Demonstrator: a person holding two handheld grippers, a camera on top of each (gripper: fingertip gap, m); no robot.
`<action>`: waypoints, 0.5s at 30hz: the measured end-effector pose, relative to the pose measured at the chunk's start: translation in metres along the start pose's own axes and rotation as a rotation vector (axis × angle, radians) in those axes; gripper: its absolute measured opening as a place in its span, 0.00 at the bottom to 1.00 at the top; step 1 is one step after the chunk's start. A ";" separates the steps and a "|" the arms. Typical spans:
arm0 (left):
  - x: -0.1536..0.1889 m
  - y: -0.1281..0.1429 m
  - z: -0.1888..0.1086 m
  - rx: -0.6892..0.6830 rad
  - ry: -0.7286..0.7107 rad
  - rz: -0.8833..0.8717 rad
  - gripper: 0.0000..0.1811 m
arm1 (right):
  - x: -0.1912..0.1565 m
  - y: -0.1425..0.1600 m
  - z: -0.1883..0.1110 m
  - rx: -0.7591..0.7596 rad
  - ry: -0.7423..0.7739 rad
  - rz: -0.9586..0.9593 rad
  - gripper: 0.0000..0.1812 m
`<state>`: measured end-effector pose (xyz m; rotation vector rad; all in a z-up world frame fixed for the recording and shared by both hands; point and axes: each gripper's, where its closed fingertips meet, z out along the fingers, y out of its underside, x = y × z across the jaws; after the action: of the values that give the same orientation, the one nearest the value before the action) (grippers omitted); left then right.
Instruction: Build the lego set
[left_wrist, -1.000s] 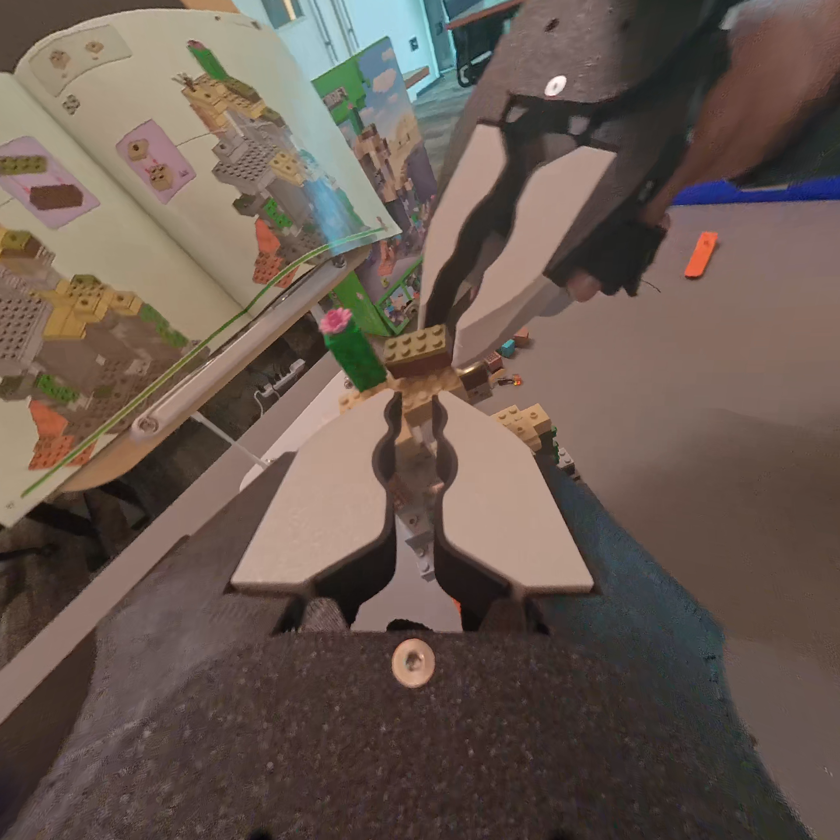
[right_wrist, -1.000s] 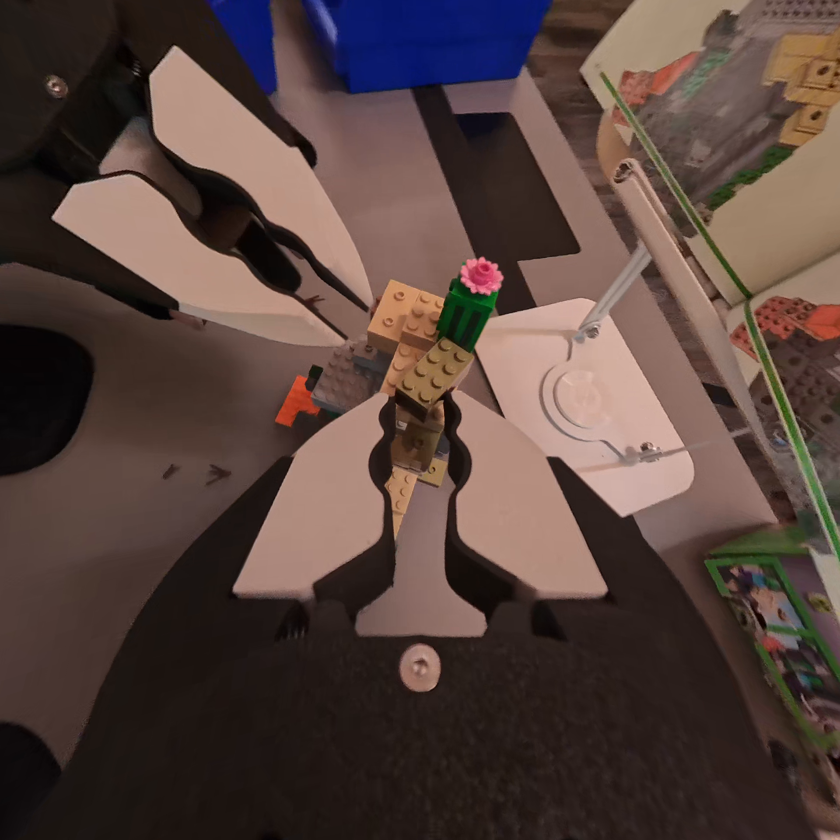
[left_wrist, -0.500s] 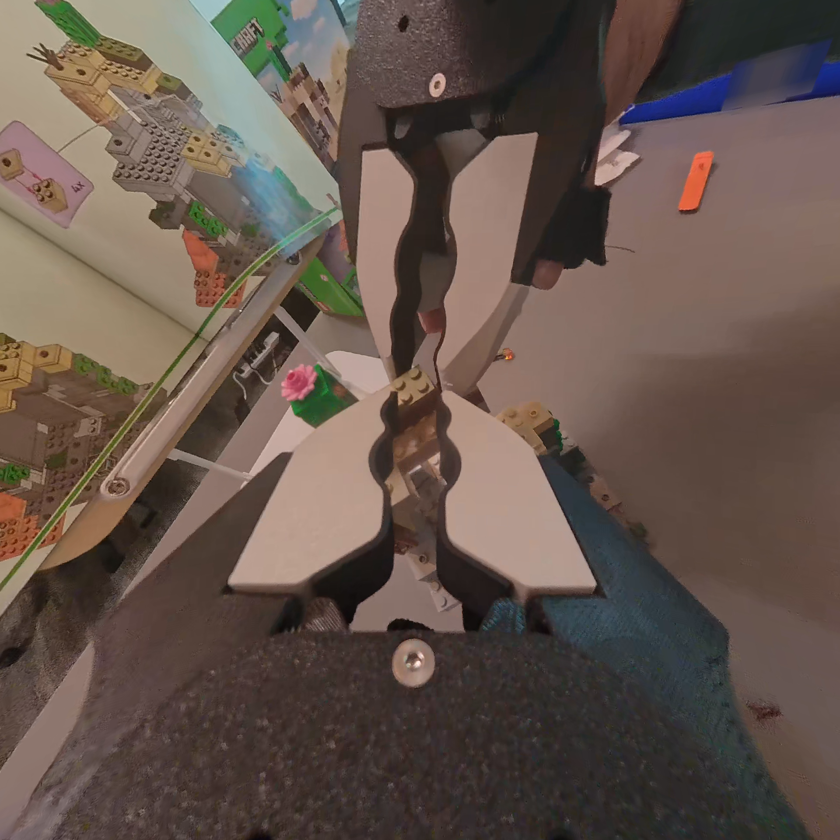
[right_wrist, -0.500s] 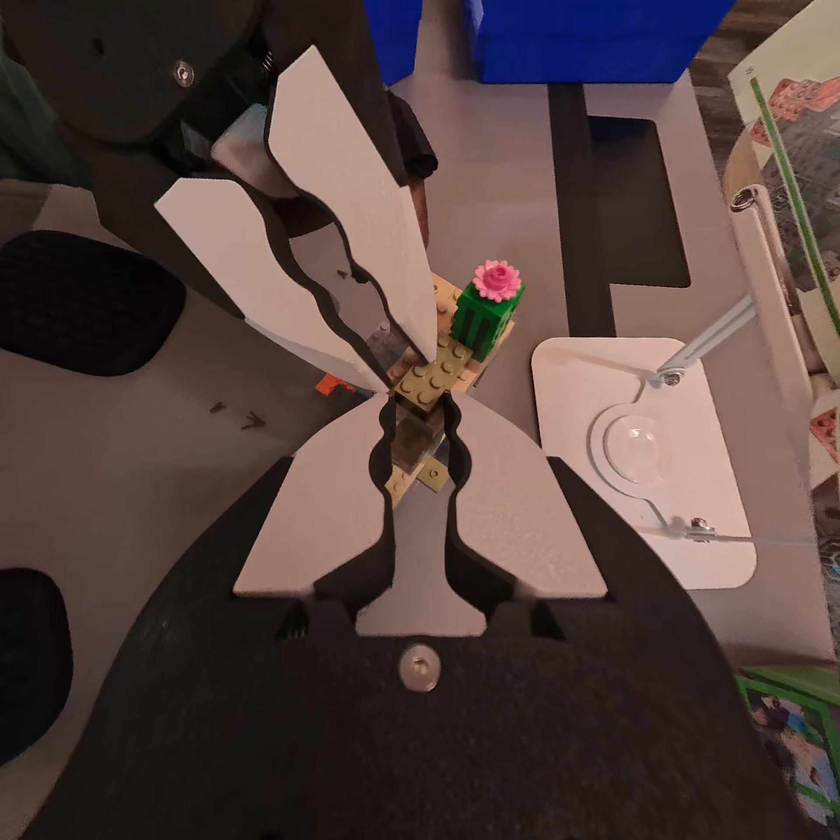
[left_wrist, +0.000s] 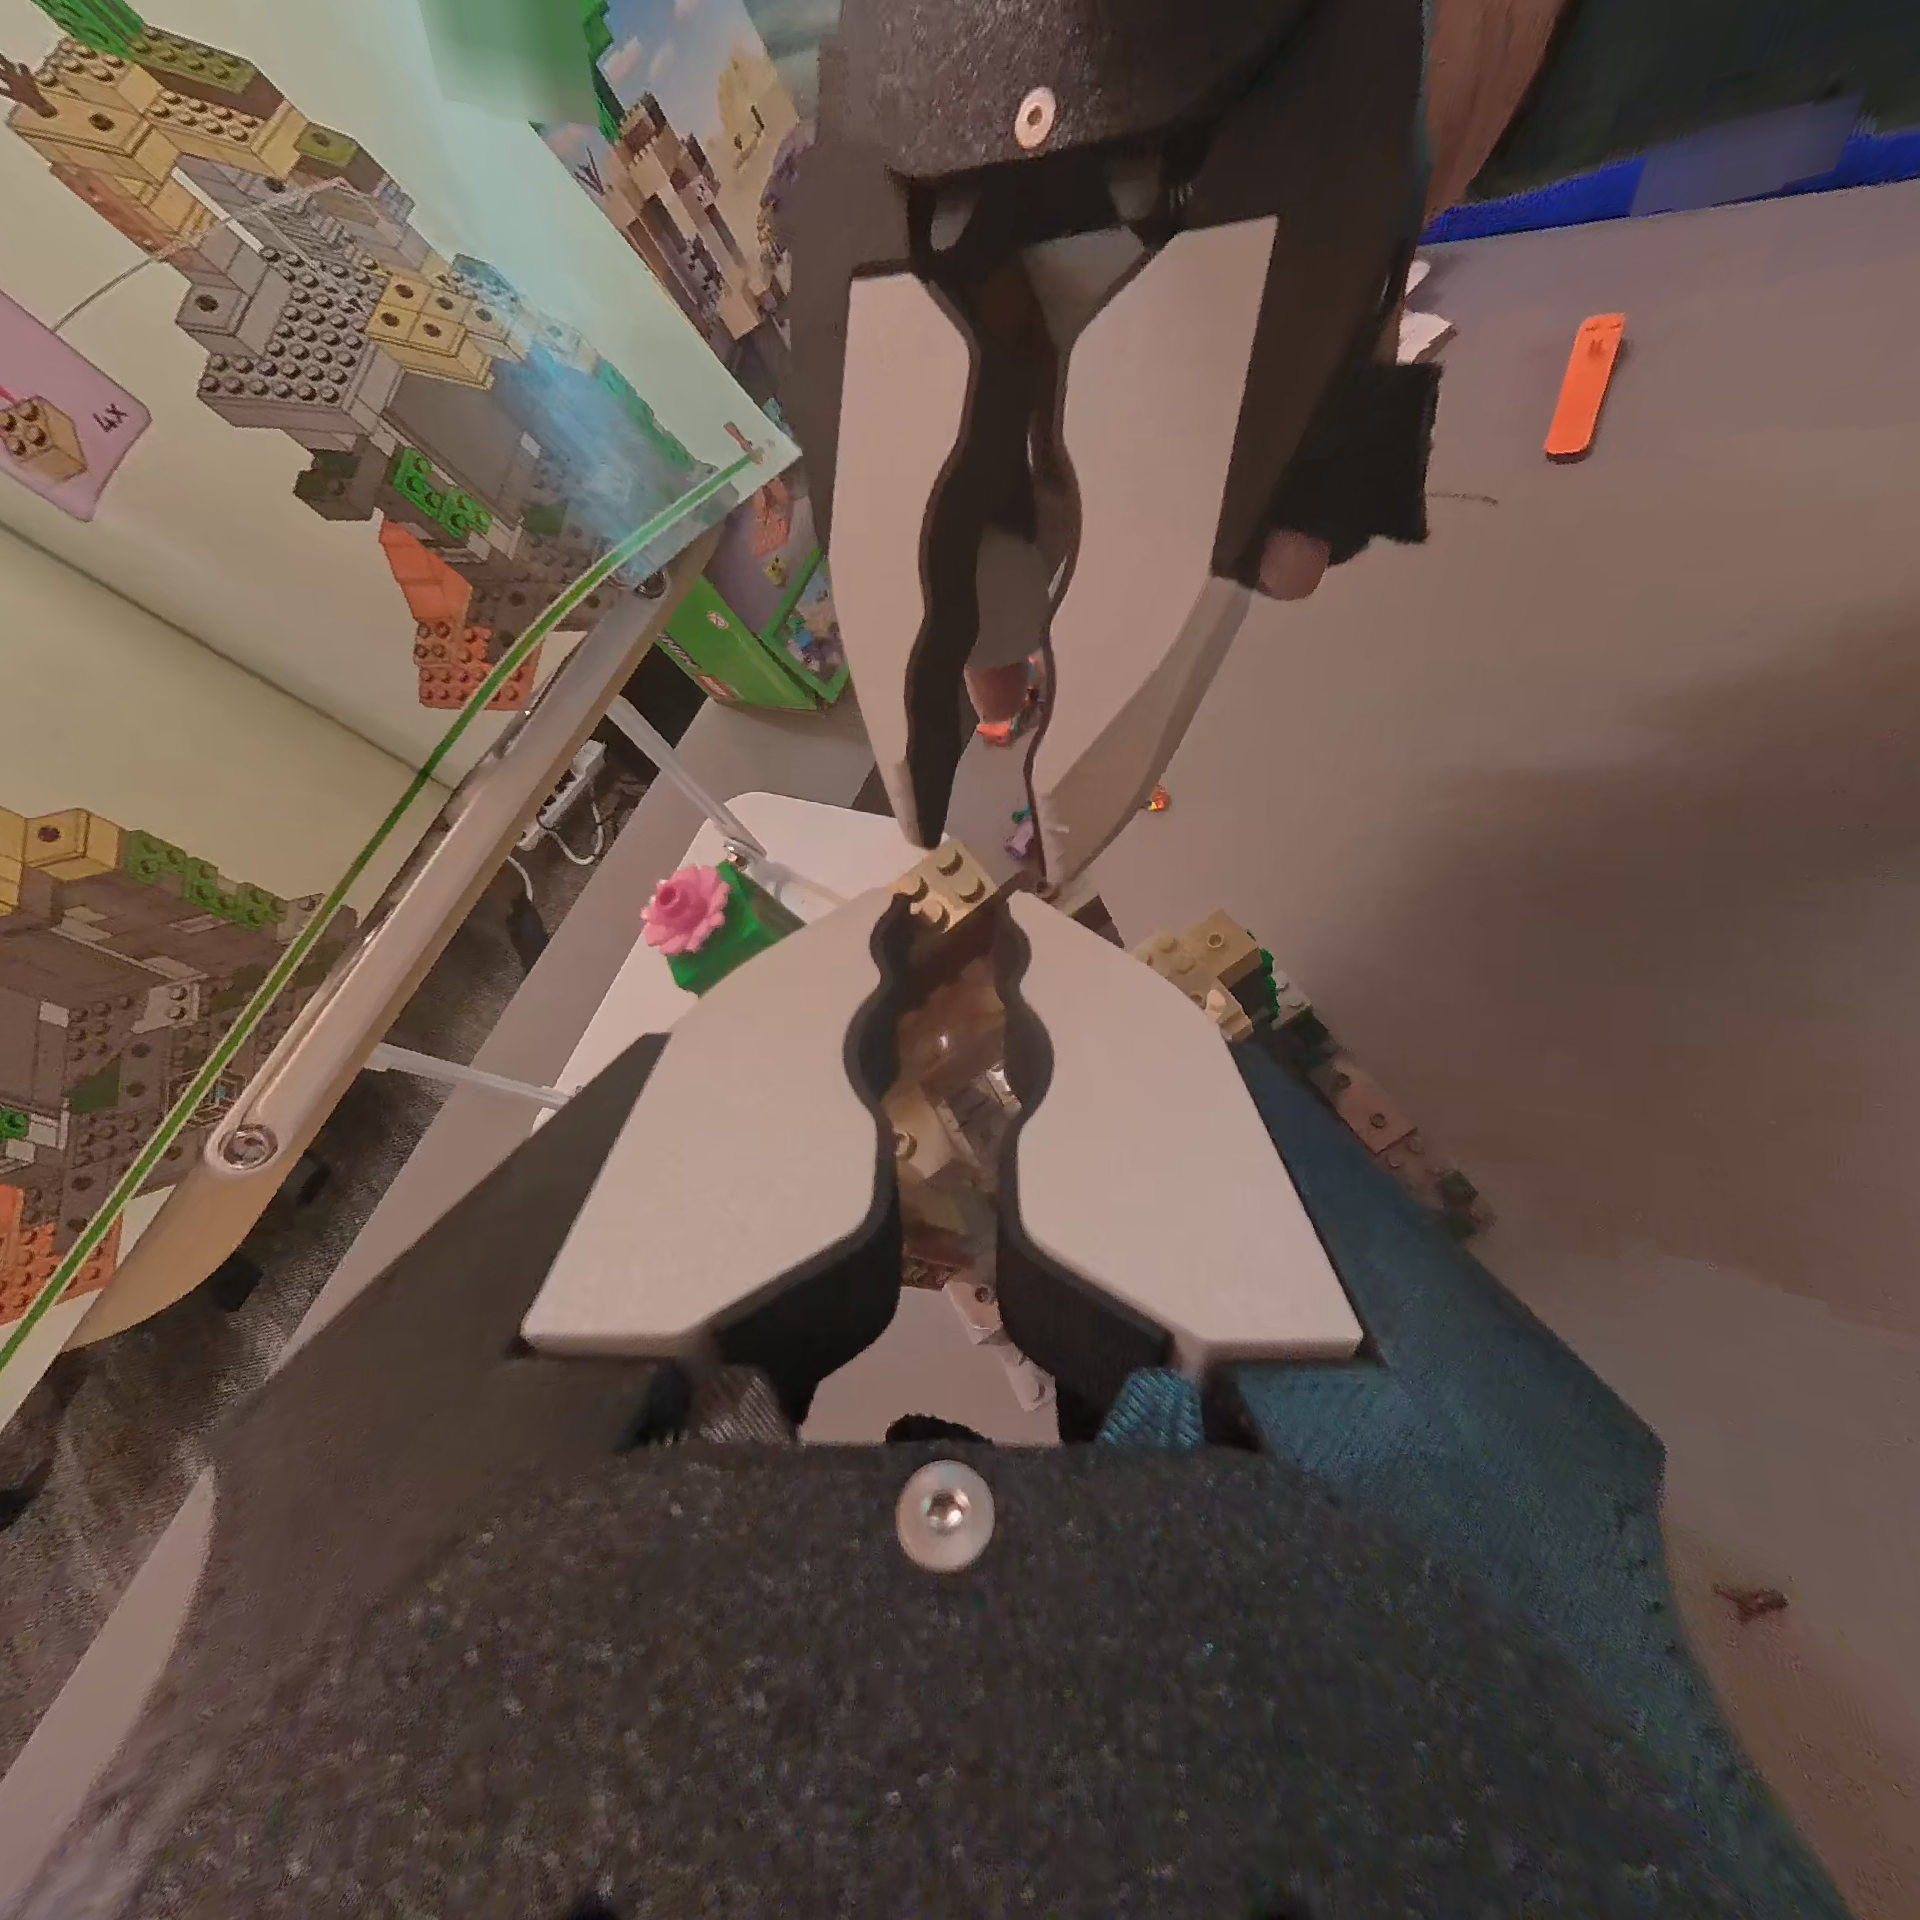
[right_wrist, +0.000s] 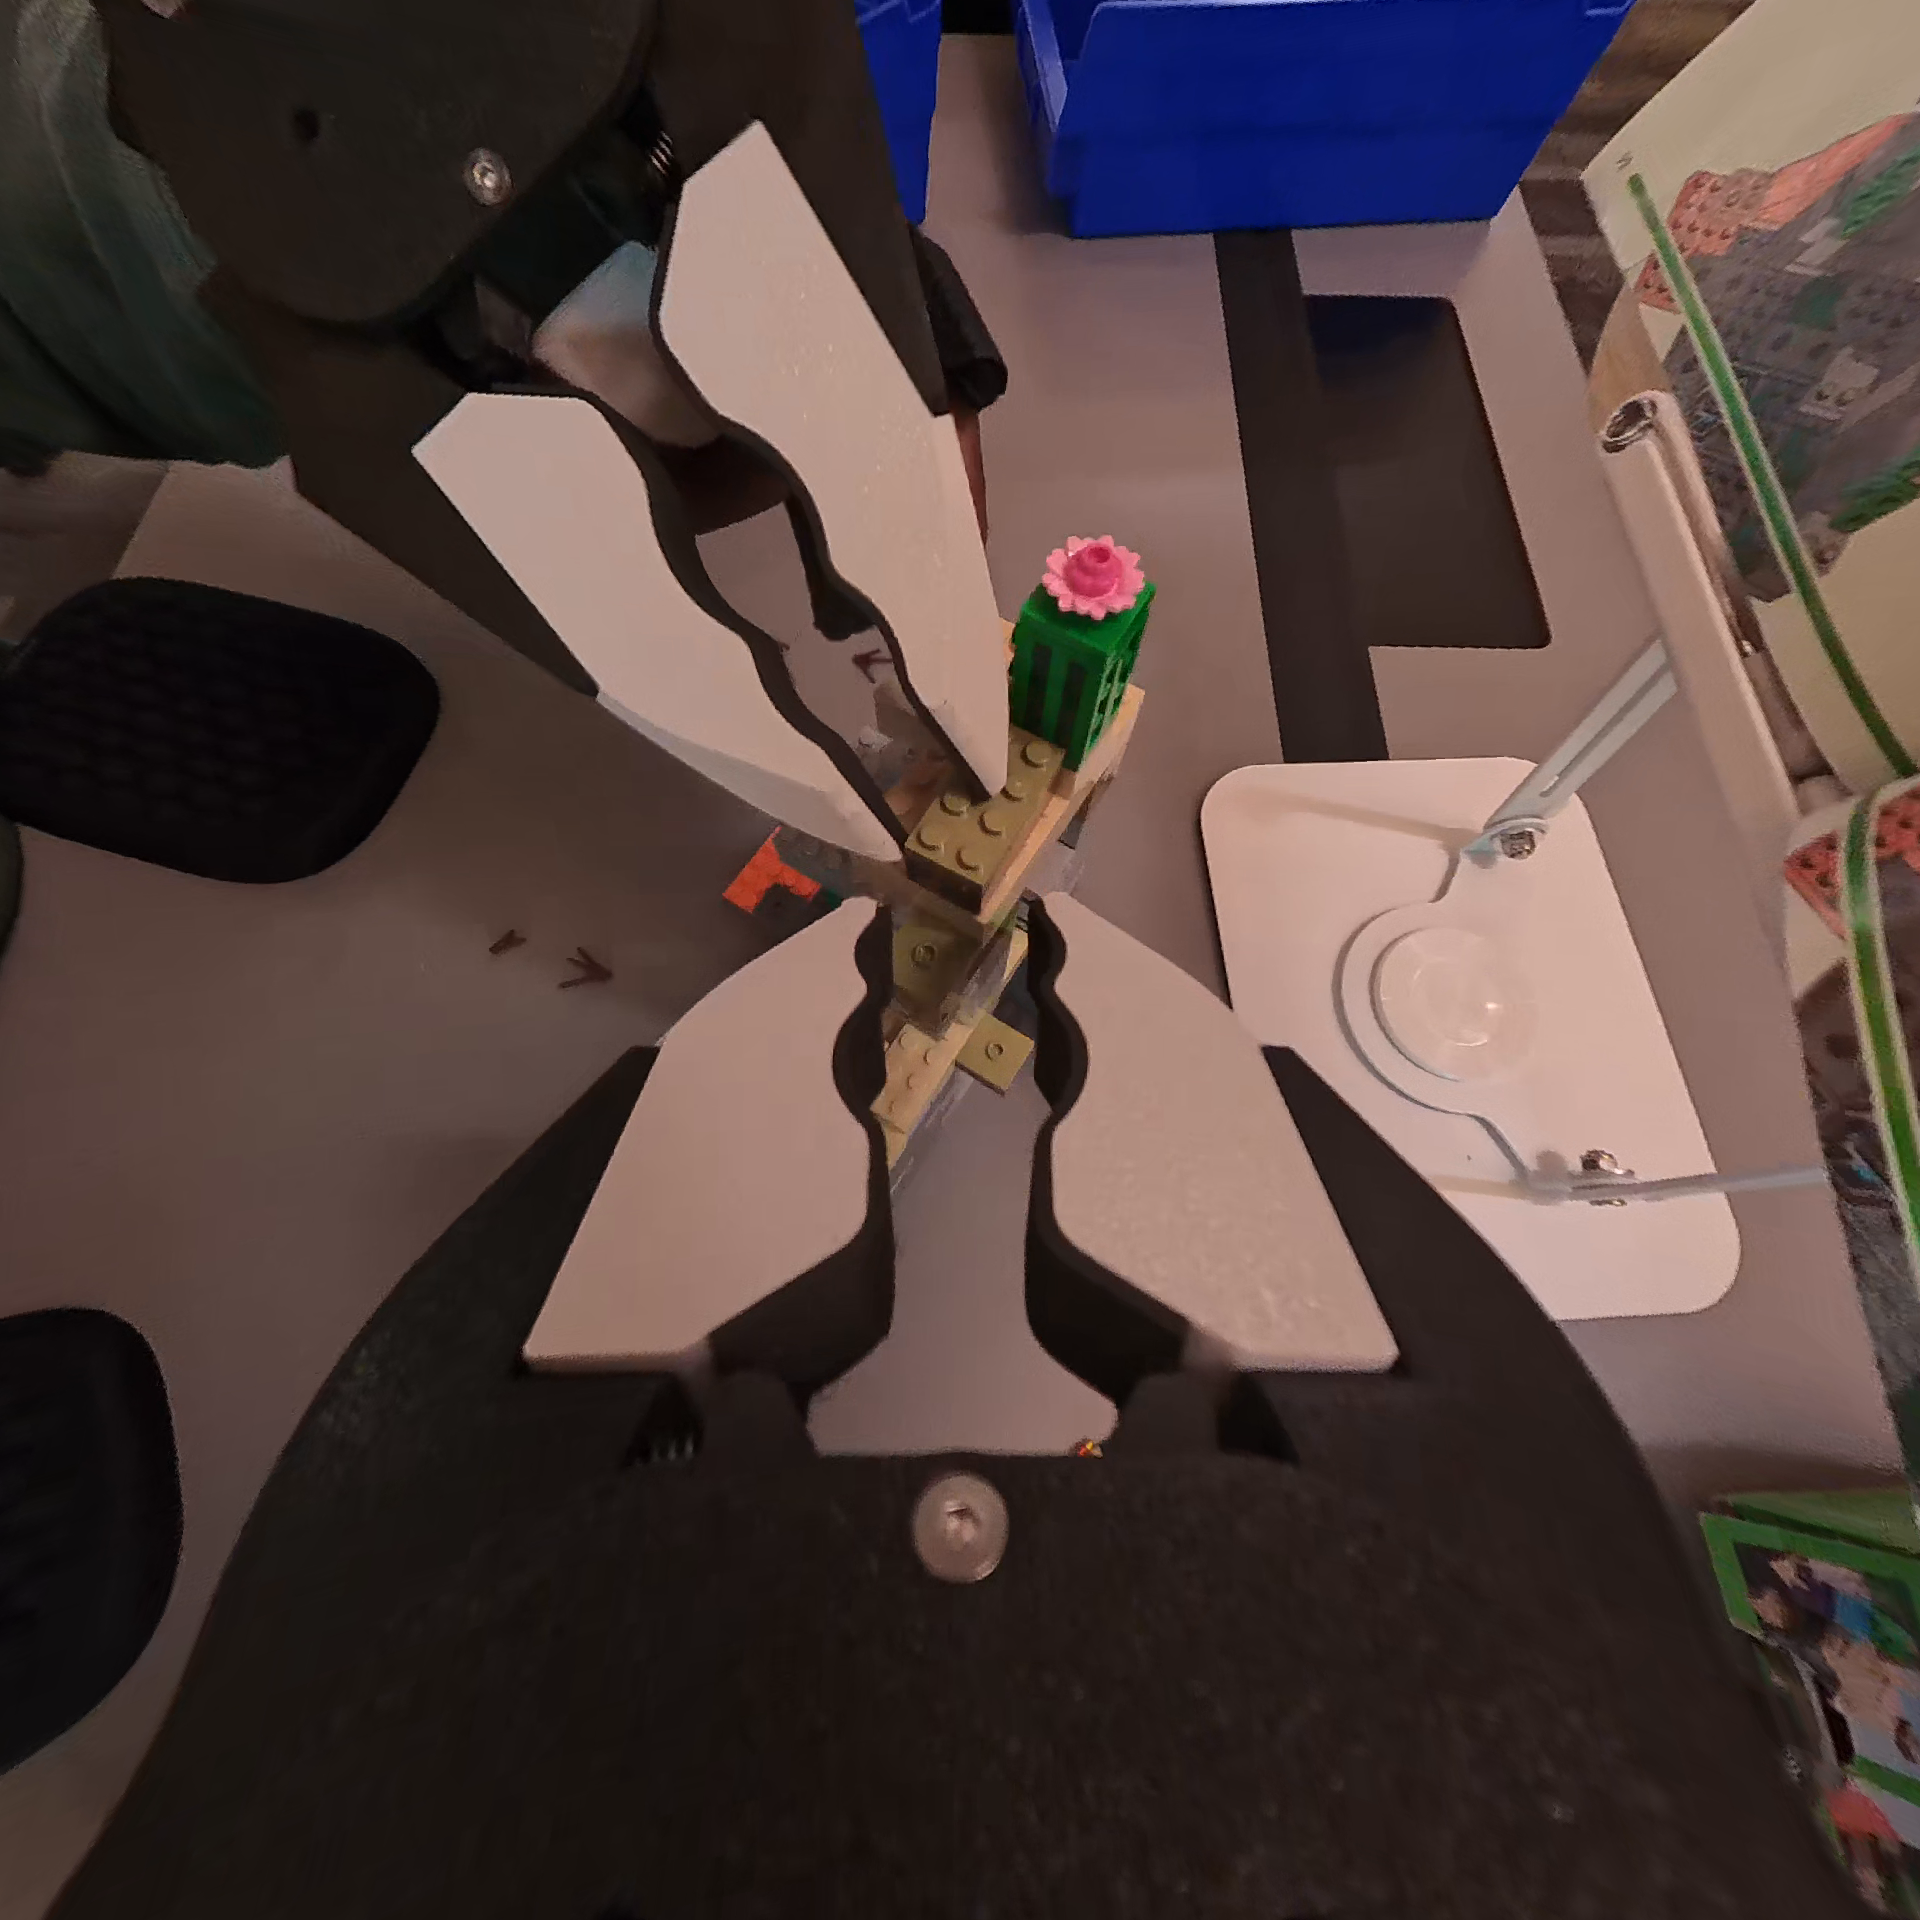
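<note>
Grippers meet nose to nose over a small, half-built model of tan, olive and grey plastic bricks (right_wrist: 971, 862), which stands on the grey table (left_wrist: 1558, 935).

Nearest, the right gripper (right_wrist: 951, 914) has its pale flat fingers narrowed onto the model's lower tan stack; facing it, the left gripper (right_wrist: 935, 816) is nearly closed, its tips pressing on the olive studded plate on top. Light, rigid and glossy, the model will likely slip or pop apart at its seams, so hold it low on the flat brick sides. Just beyond stands the green ribbed cactus block with a pink flower (right_wrist: 1081, 655), then a white stand base (right_wrist: 1455, 1039), and blue plastic bins (right_wrist: 1299, 94).
</note>
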<state>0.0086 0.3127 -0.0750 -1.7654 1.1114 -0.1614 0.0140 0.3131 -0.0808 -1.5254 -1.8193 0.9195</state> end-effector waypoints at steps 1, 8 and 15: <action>0.000 0.000 0.000 0.000 0.004 -0.003 0.08 | 0.000 -0.001 -0.003 0.010 0.004 0.003 0.13; -0.001 0.000 0.001 -0.007 0.018 0.017 0.08 | 0.001 -0.007 -0.014 0.026 0.073 -0.030 0.10; 0.000 0.001 0.000 -0.021 0.038 0.036 0.07 | 0.006 -0.019 -0.006 -0.012 0.098 -0.037 0.07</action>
<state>0.0076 0.3126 -0.0754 -1.7665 1.1750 -0.1626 0.0069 0.3182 -0.0621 -1.5120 -1.7802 0.8042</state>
